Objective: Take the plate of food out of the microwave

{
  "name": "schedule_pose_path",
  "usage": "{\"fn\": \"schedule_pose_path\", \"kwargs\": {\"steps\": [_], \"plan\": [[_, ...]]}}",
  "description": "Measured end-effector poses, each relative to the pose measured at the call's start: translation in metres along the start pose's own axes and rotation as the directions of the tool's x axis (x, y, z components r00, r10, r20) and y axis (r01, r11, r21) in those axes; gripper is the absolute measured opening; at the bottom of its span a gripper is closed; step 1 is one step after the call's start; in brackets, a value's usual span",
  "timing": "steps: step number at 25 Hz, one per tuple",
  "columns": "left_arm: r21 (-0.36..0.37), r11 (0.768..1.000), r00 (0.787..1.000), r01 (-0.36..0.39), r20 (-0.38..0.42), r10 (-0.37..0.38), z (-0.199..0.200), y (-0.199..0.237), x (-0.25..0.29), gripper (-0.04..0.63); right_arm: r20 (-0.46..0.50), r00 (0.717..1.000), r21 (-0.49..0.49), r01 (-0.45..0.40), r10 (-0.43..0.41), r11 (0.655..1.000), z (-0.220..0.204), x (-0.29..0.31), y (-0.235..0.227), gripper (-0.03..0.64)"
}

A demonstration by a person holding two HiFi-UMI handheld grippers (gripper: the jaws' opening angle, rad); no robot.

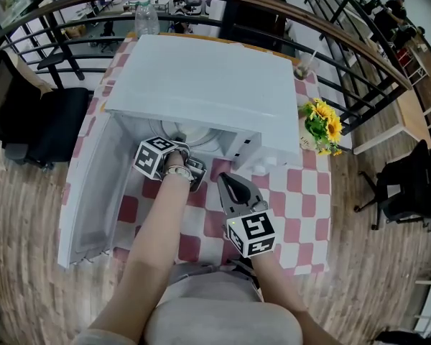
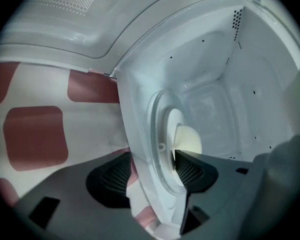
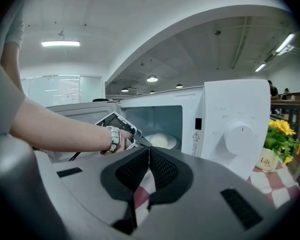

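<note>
The white microwave point(image 1: 201, 85) stands on the checkered table with its door point(image 1: 93, 185) swung open to the left. Inside, a white plate point(image 2: 166, 134) carries a pale round bun point(image 2: 189, 140); the right gripper view shows the plate point(image 3: 162, 141) low in the cavity. My left gripper point(image 2: 152, 171) is at the cavity mouth point(image 1: 185, 153), rolled on its side and open. The plate's rim and the microwave's front sill lie between its jaws, and the pads do not clamp them. My right gripper point(image 1: 225, 178) hovers in front of the microwave, shut point(image 3: 149, 159) and empty.
A pot of sunflowers point(image 1: 322, 126) stands right of the microwave. A cup with a straw point(image 1: 302, 69) and a water bottle point(image 1: 146, 16) sit behind it. A curved black railing point(image 1: 345, 45) rings the table. A black chair point(image 1: 50, 124) is at the left.
</note>
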State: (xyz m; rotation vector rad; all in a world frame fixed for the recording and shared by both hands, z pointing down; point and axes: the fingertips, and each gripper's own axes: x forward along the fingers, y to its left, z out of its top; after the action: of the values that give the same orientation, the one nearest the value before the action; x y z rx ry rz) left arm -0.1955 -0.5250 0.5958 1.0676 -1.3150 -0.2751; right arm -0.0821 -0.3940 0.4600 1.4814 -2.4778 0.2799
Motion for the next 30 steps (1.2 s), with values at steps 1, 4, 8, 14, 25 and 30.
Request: {"fn": "schedule_pose_path", "kwargs": {"steps": [1,4,8,14,25,30], "plan": [[-0.001,1.0,1.0,0.004,0.0,-0.004,0.0,0.0,-0.002,0.277,0.0,1.0,0.0,0.0,0.0,1.0,0.0,0.0,0.001,0.025],[-0.007,1.0,1.0,0.013,-0.002,-0.013,0.0,0.001,-0.005,0.258,0.002,1.0,-0.002,-0.004,0.004,1.0,0.001,-0.001,0.004,0.025],[-0.022,1.0,1.0,0.021,-0.002,-0.021,-0.002,0.004,-0.01,0.244,0.006,1.0,-0.006,-0.011,0.011,1.0,0.003,-0.004,0.006,0.025],[-0.049,0.997,0.998,0.063,0.003,-0.063,-0.004,0.003,-0.019,0.169,0.006,1.0,-0.012,-0.022,0.022,1.0,0.002,-0.009,0.01,0.025],[-0.09,0.99,0.994,0.109,-0.012,-0.111,-0.006,-0.006,-0.028,0.04,-0.002,1.0,-0.025,-0.027,0.026,0.999,0.002,-0.014,0.011,0.025],[-0.084,0.983,0.986,0.166,-0.013,-0.167,-0.007,-0.011,-0.034,0.03,0.007,0.999,-0.022,-0.031,0.031,0.999,0.003,-0.013,0.01,0.025]]}}
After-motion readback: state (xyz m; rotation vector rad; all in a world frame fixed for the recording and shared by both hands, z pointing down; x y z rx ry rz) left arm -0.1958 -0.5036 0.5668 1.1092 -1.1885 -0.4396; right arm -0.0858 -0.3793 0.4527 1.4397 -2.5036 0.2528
